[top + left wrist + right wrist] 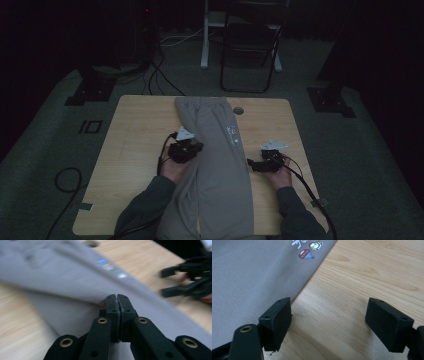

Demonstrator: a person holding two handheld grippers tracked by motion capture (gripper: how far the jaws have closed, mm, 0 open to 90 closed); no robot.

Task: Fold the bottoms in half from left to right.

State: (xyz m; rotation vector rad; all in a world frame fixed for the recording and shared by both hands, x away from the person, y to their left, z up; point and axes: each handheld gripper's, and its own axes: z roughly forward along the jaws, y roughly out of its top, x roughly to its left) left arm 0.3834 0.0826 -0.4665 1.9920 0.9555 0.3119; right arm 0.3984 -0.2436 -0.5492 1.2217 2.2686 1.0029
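left gripper (117, 298) clenched on a fold of the grey trousers (75, 282); right gripper (328, 322) gapes wide over the table (352, 290)

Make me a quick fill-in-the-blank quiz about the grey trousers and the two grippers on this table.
1. The left gripper is ____ on a fold of the grey trousers.
2. The right gripper hovers with its jaws ____ over the wooden table.
3. The small cartoon print sits near the trousers' ____ edge in the high view.

Missing words: shut; open; right

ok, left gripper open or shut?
Shut: the left gripper has its jaws pressed together, pinching a fold of the grey trousers.
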